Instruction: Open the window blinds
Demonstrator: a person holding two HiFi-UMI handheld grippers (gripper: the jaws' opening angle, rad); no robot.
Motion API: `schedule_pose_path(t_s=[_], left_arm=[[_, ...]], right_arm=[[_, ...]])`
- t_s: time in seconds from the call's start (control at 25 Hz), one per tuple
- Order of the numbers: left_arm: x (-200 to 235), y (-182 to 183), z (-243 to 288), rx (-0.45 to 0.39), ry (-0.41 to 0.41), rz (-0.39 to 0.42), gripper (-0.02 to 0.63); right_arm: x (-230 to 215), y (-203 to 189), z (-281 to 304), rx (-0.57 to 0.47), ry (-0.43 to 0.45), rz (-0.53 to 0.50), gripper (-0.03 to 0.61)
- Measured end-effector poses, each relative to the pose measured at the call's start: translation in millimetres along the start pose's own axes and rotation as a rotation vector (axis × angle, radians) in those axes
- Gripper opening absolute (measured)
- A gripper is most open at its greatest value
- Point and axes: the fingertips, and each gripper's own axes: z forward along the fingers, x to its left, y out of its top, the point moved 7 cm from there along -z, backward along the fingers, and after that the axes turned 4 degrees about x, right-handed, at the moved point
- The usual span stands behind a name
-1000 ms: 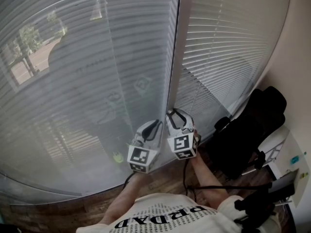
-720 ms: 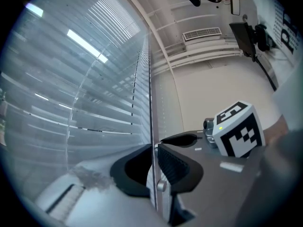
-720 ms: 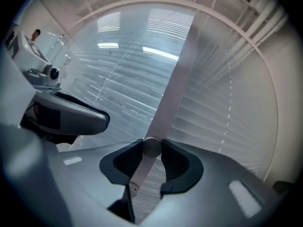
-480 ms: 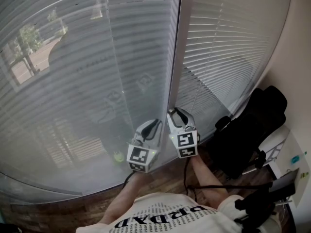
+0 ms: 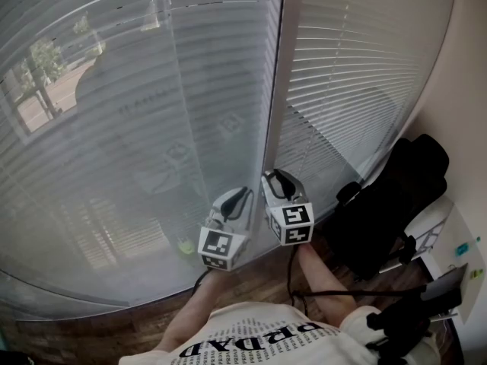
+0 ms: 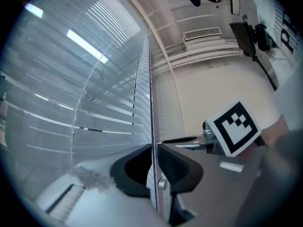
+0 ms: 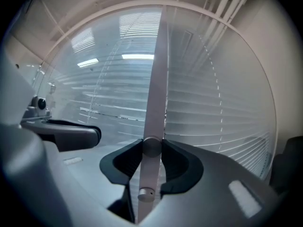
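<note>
Clamping the frame-edge knob [image 7: 151, 147], right hand-held gripper [image 7: 152, 144] crowds left hand-held gripper [image 6: 152, 148] (pinching a cord [image 6: 150, 103]).

A: Head cam?
B: On the person's head, tilted steeply down at the blinds [image 5: 152, 128] from a bit back. Left gripper [image 5: 245, 194] and right gripper [image 5: 271, 178] sit low centre.
A: Gripper cams?
B: Each rides its gripper and looks along the jaws, v. close to the slats. Left one has a thin cord [image 6: 150, 103] dead ahead (prob. a cord, hard to tell) w/ the right gripper's marker cube [image 6: 234, 126] at its right. Right one faces the wand [image 7: 156, 93], w/ the left gripper at its left edge.
A: Overlap?
B: Slats in all three views.
</note>
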Motion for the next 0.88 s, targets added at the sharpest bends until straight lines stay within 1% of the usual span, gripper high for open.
schedule_pose_path(t_s=[0.28, 0.36, 0.48, 0.56, 0.64, 0.88], left_arm=[[1, 0, -3, 0.001, 0.003, -0.001, 0.032], [0, 0, -3, 0.003, 0.003, 0.000, 0.032], [0, 0, -3, 0.003, 0.001, 0.000, 0.032], [-1, 0, -3, 0.000, -0.001, -0.002, 0.032], [-2, 1, -4, -0.002, -0.001, -0.003, 0.032], [-2, 1, -6, -0.003, 0.003, -0.001, 0.032]], right_arm=[[-3, -1, -1, -0.013, 0.025, 0.183, 0.132], [-3, -2, -1, -0.015, 0.027, 0.204, 0.132], [-4, -2, 0, -0.014, 0.029, 0.201, 0.133], [-3, -1, 0, -0.014, 0.026, 0.168, 0.133], [-1, 0, -2, -0.008, 0.012, 0.102, 0.135], [8, 9, -8, 0.025, -0.026, -0.206, 0.140]])
